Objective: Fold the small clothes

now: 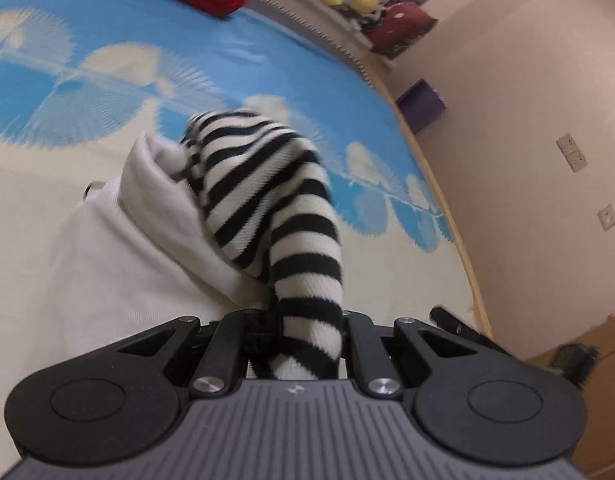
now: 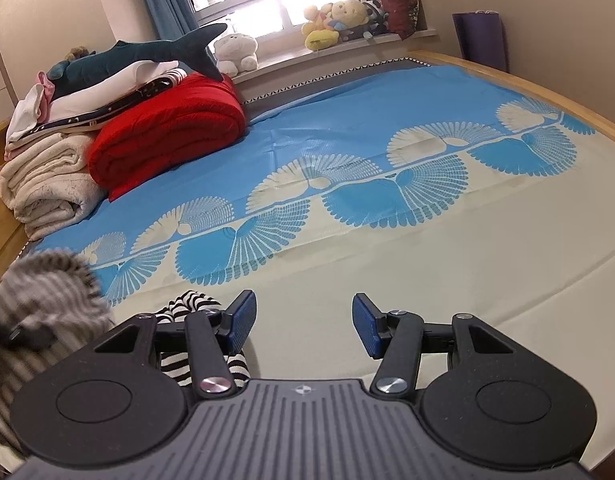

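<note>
My left gripper (image 1: 305, 326) is shut on a black-and-white striped sleeve (image 1: 267, 192) of a small garment and holds it up over the white body of the garment (image 1: 119, 264), which lies on the bed. The fingertips are hidden by the cloth. My right gripper (image 2: 303, 320) is open and empty, low over the cream part of the sheet (image 2: 447, 276). A striped part of the garment (image 2: 195, 308) lies just under its left finger (image 2: 243, 314). A blurred striped piece (image 2: 39, 292) shows at the left edge.
The bed has a blue and cream patterned sheet (image 1: 107, 72). A red folded quilt (image 2: 167, 132), cream blankets (image 2: 43, 188) and a plush shark (image 2: 147, 56) are stacked at the far left. Plush toys (image 2: 335, 20) sit on the windowsill. The bed's wooden edge (image 1: 447, 200) runs beside a wall.
</note>
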`<move>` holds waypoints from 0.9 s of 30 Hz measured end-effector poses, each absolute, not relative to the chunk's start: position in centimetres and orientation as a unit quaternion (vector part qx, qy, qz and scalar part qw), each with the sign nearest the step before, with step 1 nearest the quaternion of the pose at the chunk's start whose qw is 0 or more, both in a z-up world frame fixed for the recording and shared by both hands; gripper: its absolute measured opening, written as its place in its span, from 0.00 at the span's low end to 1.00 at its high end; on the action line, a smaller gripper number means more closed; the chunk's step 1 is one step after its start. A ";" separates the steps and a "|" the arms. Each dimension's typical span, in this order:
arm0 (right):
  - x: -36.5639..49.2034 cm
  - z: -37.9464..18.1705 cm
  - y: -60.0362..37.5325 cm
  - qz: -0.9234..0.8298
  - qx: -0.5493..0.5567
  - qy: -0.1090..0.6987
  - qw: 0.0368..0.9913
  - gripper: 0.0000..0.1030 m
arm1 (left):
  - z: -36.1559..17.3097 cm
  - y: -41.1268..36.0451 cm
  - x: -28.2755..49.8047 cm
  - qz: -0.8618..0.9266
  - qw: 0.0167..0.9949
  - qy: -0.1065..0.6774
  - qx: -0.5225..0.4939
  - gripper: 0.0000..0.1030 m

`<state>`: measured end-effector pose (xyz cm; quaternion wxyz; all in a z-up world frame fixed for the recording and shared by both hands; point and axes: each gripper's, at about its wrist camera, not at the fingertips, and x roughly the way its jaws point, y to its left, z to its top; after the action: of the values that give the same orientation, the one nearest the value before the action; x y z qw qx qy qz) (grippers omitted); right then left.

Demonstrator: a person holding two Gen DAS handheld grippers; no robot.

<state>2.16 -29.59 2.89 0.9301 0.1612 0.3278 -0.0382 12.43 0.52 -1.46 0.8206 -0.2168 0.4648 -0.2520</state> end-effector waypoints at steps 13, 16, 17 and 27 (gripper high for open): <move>2.7 2.2 -28.8 0.007 0.197 0.344 0.918 0.54 | 0.0 0.9 10.7 -0.269 0.842 0.418 -0.210 0.54; 3.7 1.6 -27.5 0.064 0.233 0.359 0.901 0.54 | -0.4 2.7 10.6 -0.248 0.848 0.440 -0.160 0.54; 4.2 1.4 -26.9 0.087 0.244 0.365 0.894 0.54 | -0.6 3.2 10.1 -0.246 0.849 0.446 -0.140 0.54; 4.8 1.2 -21.7 0.153 0.142 0.416 0.885 0.14 | -2.9 3.6 8.2 -0.264 0.837 0.478 -0.039 0.54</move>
<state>4.80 -21.65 1.21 0.8850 0.1420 0.4162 0.1532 8.19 3.64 -2.92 0.8371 -0.0391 0.4777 -0.2637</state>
